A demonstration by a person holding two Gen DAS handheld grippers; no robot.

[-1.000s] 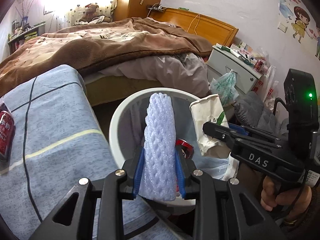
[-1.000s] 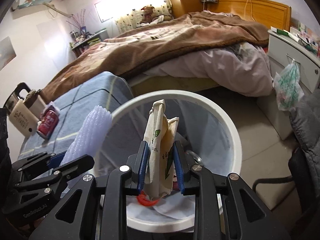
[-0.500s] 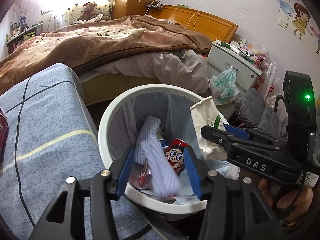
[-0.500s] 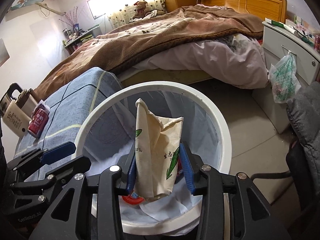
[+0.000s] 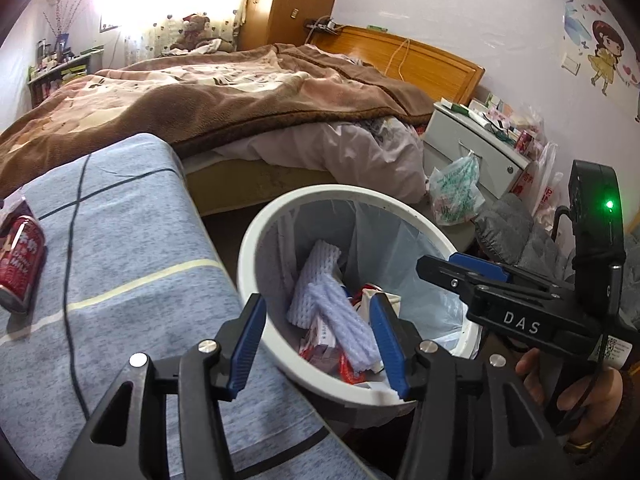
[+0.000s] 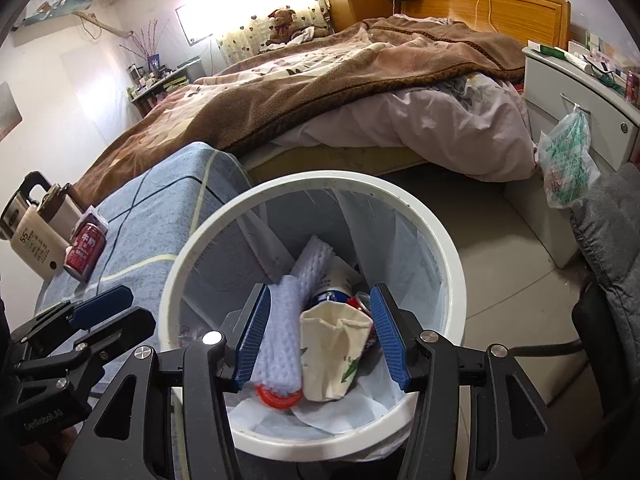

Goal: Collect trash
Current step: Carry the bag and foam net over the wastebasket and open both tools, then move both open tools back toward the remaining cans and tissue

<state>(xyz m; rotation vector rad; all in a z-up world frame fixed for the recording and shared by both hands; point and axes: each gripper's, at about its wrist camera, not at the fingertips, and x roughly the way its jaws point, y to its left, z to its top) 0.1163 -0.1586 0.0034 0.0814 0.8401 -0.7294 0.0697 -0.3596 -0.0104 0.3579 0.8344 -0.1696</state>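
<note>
Both pairs of tongs hang over the white bin with their blue pads spread wide and nothing between them. The left tongs (image 5: 318, 344) sit at the bin's rim (image 5: 256, 240) toward 7 o'clock; the right tongs (image 6: 320, 336) look straight down into the bin (image 6: 188, 264), which is lined with a thin clear bag.

Inside, in the right wrist view, the white foam net sleeve (image 6: 316, 260) is bent: one leg runs up toward 1 o'clock and leans on the liner, the other runs down toward 6 o'clock, its lower end blurred. Just right of that lower leg lies the crumpled paper cup (image 6: 332, 348), long axis roughly 12 to 6, its squashed mouth facing up toward 12. A red ring-shaped piece (image 6: 278, 398) shows under the sleeve's lower end. A can (image 6: 358, 304) peeks out behind the cup, mostly covered, label unreadable. In the left wrist view the cup is largely hidden behind the right-hand pad.

At 9 o'clock of the bin stands the blue cloth-covered surface (image 5: 132, 256), carrying a red drink can (image 5: 20, 264) on its side, cut off by the frame edge. Beyond, at 12 o'clock, is the bed (image 5: 200, 96) under a brown blanket.
</note>
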